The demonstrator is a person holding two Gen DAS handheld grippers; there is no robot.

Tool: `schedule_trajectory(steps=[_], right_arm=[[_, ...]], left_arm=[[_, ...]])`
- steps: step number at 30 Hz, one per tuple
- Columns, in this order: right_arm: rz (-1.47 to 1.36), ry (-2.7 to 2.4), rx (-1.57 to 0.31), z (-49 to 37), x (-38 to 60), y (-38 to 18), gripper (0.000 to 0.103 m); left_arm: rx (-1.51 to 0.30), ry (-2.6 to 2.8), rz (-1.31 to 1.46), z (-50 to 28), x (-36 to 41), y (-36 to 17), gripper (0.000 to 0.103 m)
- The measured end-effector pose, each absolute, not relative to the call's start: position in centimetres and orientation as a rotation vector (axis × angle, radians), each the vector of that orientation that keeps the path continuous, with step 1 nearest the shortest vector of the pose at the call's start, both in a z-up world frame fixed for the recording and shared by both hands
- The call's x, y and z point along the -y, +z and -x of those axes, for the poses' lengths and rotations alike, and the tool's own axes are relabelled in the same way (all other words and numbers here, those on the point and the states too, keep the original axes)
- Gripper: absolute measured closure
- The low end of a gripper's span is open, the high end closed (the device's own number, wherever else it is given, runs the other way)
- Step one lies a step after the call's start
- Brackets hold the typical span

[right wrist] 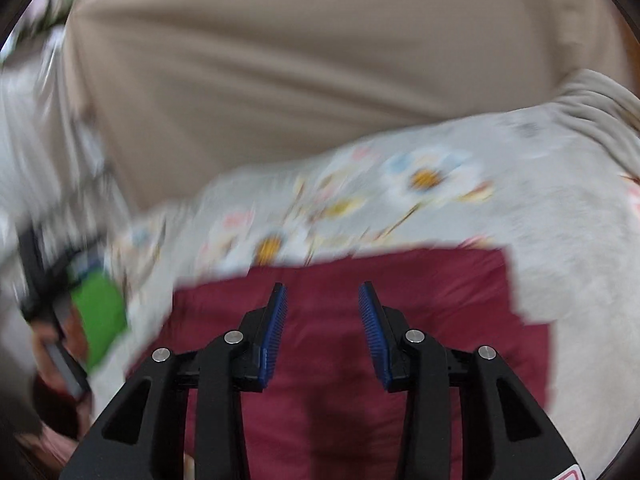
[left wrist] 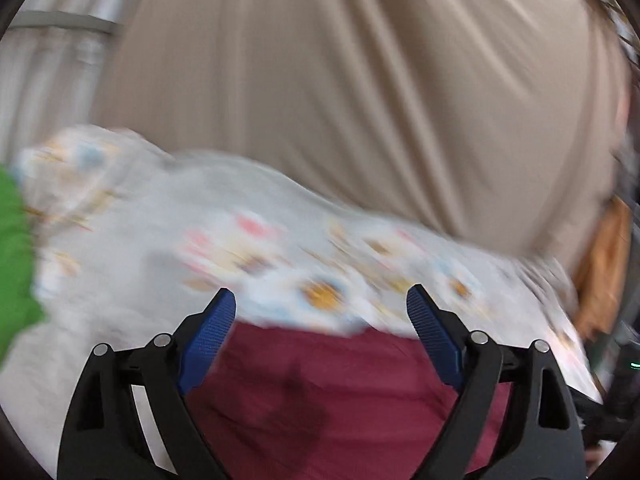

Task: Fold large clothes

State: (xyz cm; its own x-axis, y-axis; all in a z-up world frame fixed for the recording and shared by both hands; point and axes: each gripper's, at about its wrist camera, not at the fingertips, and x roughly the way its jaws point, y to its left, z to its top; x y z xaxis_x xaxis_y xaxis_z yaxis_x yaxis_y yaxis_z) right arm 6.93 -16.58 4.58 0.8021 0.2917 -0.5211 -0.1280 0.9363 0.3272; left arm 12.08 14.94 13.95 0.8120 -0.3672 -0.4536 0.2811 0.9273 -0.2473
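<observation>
A dark red garment (left wrist: 340, 392) lies flat on a pale flowered bed cover (left wrist: 168, 240), and both pictures are smeared by motion. My left gripper (left wrist: 321, 300) hovers over the garment's far edge, open wide with nothing between its blue pads (left wrist: 208, 340). In the right wrist view the same red garment (right wrist: 460, 320) lies spread out with a squared far-right corner. My right gripper (right wrist: 322, 294) is above its middle, jaws partly apart, with no cloth caught between the pads (right wrist: 374, 332).
A beige curtain (left wrist: 360, 100) hangs behind the bed (right wrist: 540, 240). Green cloth (left wrist: 14, 260) lies at the left edge; it shows as a green patch (right wrist: 100, 320) beside a hand with the other gripper. An orange-brown object (left wrist: 604, 264) stands at the right.
</observation>
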Motion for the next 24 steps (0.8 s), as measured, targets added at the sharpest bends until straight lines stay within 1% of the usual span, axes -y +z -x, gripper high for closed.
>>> schedule_trajectory(steps=[2,3,4,5,7,9,10,11,12,13,14,15,16,17,19,20,22,23,24], right_arm=[[-0.192,0.241,-0.655,-7.4,13.0,2.7,0.069],[-0.141,0.246,-0.689,-7.2,11.4,1.5,0.07],[-0.111,0.244,-0.708,-7.0,10.7,0.7,0.074],[-0.069,0.22,-0.73,-6.6,10.2,-0.3,0.076],[-0.022,0.144,-0.734,-5.0,11.4,-1.5,0.076],[-0.038,0.06,-0.729,-3.2,14.0,-1.9,0.076],[-0.057,-0.006,-0.733,-2.1,16.1,-2.2,0.076],[-0.071,-0.052,-0.738,-1.3,17.5,-2.6,0.079],[-0.103,-0.098,-0.746,-0.2,19.6,-3.2,0.08],[-0.132,-0.115,-0.749,0.5,20.9,-3.6,0.081],[-0.175,-0.135,-0.76,1.4,22.6,-4.1,0.086],[-0.202,-0.148,-0.768,2.1,23.6,-4.5,0.088],[-0.227,-0.149,-0.773,2.7,24.3,-4.8,0.095],[-0.238,-0.148,-0.776,3.0,24.5,-4.9,0.096],[-0.247,-0.162,-0.788,3.3,24.5,-4.4,0.096],[-0.275,-0.166,-0.79,3.3,24.6,-3.6,0.095],[-0.333,-0.134,-0.742,2.8,24.8,-1.3,0.085],[-0.341,-0.105,-0.706,2.1,24.6,0.4,0.083],[-0.319,-0.08,-0.669,1.1,24.0,2.2,0.083]], left_arm=[[-0.613,-0.42,0.095,-12.1,-11.6,11.2,0.019],[-0.665,-0.433,0.046,-12.0,-9.9,9.0,0.022],[-0.704,-0.432,0.011,-11.9,-8.9,7.2,0.024],[-0.74,-0.43,-0.012,-11.8,-8.4,5.4,0.026],[-0.813,-0.407,-0.018,-11.7,-8.9,2.0,0.026],[-0.781,-0.368,-0.027,-11.0,-10.7,0.5,0.028],[-0.764,-0.366,-0.045,-10.5,-11.4,0.3,0.029],[-0.756,-0.373,-0.059,-10.3,-12.2,0.2,0.029],[-0.744,-0.308,-0.091,-9.8,-13.2,0.1,0.027],[-0.726,-0.237,-0.113,-9.6,-14.2,0.0,0.027],[-0.719,-0.198,-0.118,-9.6,-15.2,-0.1,0.026],[-0.735,-0.177,-0.092,-9.7,-16.7,-0.4,0.022],[-0.766,-0.176,-0.036,-10.0,-18.1,-0.6,0.018],[-0.811,-0.186,0.063,-10.3,-19.8,-0.8,0.018],[-0.857,-0.132,0.142,-10.6,-21.5,-0.5,0.02],[-0.86,-0.115,0.167,-10.6,-22.2,-0.1,0.025],[-0.824,-0.142,0.21,-10.7,-22.7,2.1,0.026],[-0.79,-0.174,0.217,-10.9,-22.2,3.9,0.026],[-0.765,-0.195,0.214,-11.1,-21.6,5.1,0.025]])
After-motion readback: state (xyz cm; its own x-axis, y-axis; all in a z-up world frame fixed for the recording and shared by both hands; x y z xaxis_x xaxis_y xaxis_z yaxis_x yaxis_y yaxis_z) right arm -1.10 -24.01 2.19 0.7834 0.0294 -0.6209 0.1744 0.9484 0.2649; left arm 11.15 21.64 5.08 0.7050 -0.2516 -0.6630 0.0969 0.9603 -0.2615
